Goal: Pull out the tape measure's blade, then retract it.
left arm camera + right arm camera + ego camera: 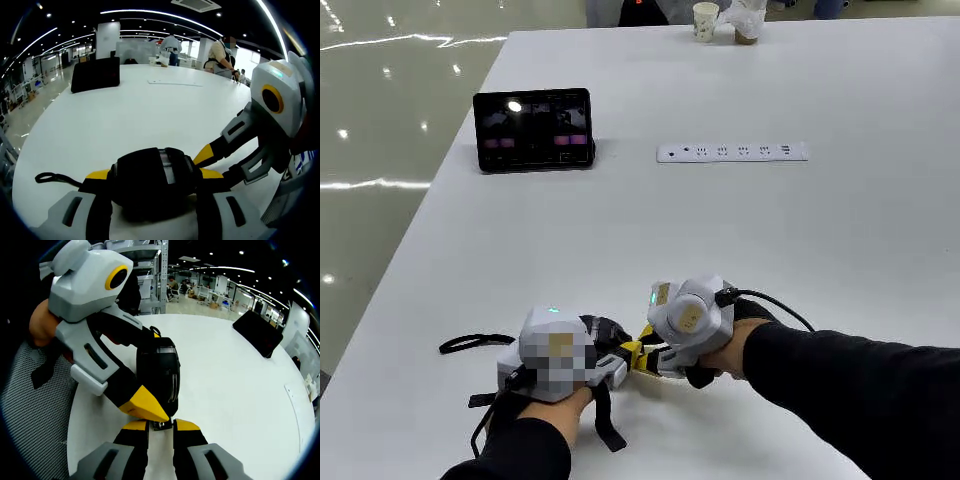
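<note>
Gripping the black tape measure point(150, 186) by its case with the left gripper point(155, 175), yellow pads point(97, 175) pressed against both sides. Pinching the end hook point(161, 426) of the blade with the right gripper point(161, 424), closed to a narrow gap on it. Hook just beside the case mouth, so hardly any blade out. Nose to nose in the head view, both sets of tips meeting at the tape.

Located low on the white table point(720, 230), well apart from the tablet point(533, 129), on its near side toward the person and slightly right. Cannot tell if the case touches the tabletop.

Also there:
- black strap point(470, 343) looped flat on the table, well apart from the tablet on its near side
- white power strip point(732, 152) lying flat, right of the tablet
- paper cup point(705, 20) upright, beyond and right of the tablet
</note>
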`<state>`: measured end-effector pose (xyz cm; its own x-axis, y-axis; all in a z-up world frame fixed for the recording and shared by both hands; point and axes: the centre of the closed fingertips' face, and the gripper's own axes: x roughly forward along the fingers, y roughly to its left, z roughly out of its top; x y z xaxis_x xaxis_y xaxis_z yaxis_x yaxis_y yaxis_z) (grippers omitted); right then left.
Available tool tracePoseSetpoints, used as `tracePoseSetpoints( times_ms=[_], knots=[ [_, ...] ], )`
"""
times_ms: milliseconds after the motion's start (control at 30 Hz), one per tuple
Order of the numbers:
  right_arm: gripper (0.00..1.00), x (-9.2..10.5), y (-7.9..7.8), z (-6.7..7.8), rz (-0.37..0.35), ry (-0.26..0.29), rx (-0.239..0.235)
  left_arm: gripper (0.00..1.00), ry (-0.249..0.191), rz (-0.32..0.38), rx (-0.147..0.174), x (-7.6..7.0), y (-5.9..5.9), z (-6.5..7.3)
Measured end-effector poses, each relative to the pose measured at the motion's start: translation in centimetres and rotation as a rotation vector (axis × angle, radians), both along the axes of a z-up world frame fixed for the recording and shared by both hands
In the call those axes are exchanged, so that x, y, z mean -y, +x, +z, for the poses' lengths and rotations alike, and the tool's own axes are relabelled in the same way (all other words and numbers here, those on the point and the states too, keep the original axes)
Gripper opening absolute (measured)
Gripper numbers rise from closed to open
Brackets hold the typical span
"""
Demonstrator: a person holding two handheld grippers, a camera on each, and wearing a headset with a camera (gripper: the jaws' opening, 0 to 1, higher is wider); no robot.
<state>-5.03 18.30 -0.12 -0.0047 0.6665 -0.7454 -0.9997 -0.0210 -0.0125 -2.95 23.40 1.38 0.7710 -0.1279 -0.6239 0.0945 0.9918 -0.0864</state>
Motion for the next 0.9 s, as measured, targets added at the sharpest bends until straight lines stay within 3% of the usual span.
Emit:
tracePoseSetpoints(
  times_ms=[233,400,467,500,533,667,767,833,900],
  knots=[
    [0.20,1.2,0.2,1.1,-0.040,0.032,0.007,0.68,0.023,-0.045,-0.006,-0.3,0.0,0.1],
    [0.24,2.7,0.3,1.7,-0.083,0.041,0.012,0.81,-0.014,-0.049,-0.026,-0.3,-0.4,0.0],
    [0.27,3.3,0.1,2.0,-0.089,0.050,0.013,0.89,-0.057,-0.057,-0.021,0.1,-0.5,0.1],
    [0.28,3.7,-0.1,2.2,-0.093,0.051,0.013,0.95,-0.109,-0.077,-0.005,0.9,-0.5,0.6],
    [0.29,4.0,-0.2,2.2,-0.095,0.049,0.013,0.98,-0.106,-0.077,0.000,0.9,-0.6,0.7],
    [0.30,5.4,-0.6,3.0,-0.122,0.069,0.009,0.99,-0.154,-0.168,0.046,2.3,-0.7,1.8],
    [0.31,6.5,-0.5,3.5,-0.143,0.083,0.010,0.99,-0.140,-0.225,0.020,2.6,-1.4,1.9],
    [0.32,7.1,-0.5,3.6,-0.159,0.085,0.004,0.99,-0.149,-0.275,0.021,3.2,-1.7,2.2],
    [0.33,7.9,-0.4,3.9,-0.185,0.091,-0.002,0.99,-0.137,-0.288,0.008,2.9,-1.9,2.1]
  ],
)
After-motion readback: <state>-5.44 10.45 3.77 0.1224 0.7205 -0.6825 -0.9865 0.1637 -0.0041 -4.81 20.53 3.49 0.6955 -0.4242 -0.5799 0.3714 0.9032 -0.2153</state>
